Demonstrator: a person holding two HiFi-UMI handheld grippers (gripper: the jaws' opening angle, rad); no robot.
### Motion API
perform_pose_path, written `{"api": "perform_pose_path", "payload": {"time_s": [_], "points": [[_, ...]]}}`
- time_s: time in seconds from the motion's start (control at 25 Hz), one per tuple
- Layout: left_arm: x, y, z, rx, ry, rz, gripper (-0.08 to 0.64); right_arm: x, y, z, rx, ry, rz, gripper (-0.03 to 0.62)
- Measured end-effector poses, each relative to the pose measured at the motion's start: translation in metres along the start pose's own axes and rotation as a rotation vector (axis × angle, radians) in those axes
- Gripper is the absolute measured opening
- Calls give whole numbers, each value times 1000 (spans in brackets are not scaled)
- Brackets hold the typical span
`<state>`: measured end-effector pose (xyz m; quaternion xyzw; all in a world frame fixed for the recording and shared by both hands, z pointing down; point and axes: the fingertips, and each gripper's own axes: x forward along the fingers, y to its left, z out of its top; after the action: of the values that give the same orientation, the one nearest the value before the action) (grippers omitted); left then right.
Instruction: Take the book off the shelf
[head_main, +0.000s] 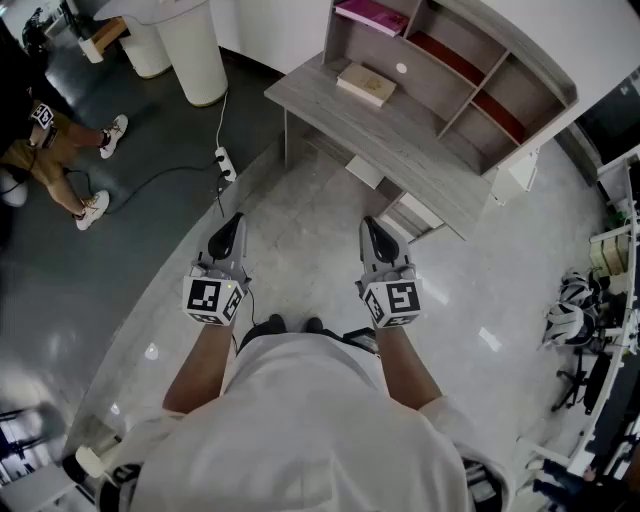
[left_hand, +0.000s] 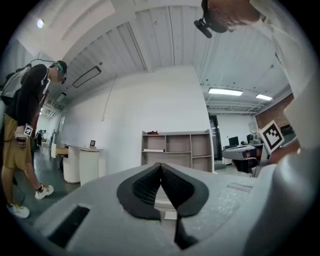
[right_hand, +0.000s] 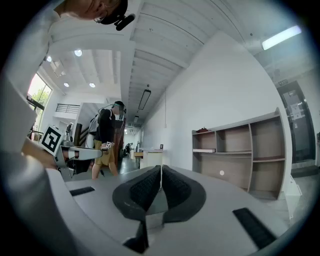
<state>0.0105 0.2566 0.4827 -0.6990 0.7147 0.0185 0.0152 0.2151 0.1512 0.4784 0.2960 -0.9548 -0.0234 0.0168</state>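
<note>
Left gripper (head_main: 236, 220), right gripper (head_main: 371, 224) hanging, jaws closed, empty. Book (head_main: 366, 84) lying on shelf (head_main: 522, 68) at 1 o'clock, well apart: needing approaching first, then opening jaws.

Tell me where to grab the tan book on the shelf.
I'd pinch the tan book at its front edge, coming straight in from the open front of the shelf, one jaw above, one below: it lies flat with nothing on top.

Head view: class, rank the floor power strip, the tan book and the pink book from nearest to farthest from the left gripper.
1. The power strip, on the floor just ahead of the left gripper.
2. The tan book, lying inside the shelf unit, ahead to the right.
3. The pink book, on the unit's top, beyond the tan one.
</note>
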Motion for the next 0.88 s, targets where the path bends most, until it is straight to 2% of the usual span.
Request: {"api": "perform_pose_path", "payload": {"time_s": [0.44, 0.64, 0.8, 0.88], "points": [[3, -47, 4, -18, 18, -15, 15, -36, -29, 0, 33, 0, 18, 21], [1, -61, -3, -35, 31, -16, 15, -48, -38, -6, 77, -13, 58, 21], [4, -75, -2, -44, 22, -47, 15, -56, -51, -1, 161, -78, 102, 21], [8, -81, 1, -42, 24, -58, 15, -58, -55, 2, 165, -88, 128, 21]]}}
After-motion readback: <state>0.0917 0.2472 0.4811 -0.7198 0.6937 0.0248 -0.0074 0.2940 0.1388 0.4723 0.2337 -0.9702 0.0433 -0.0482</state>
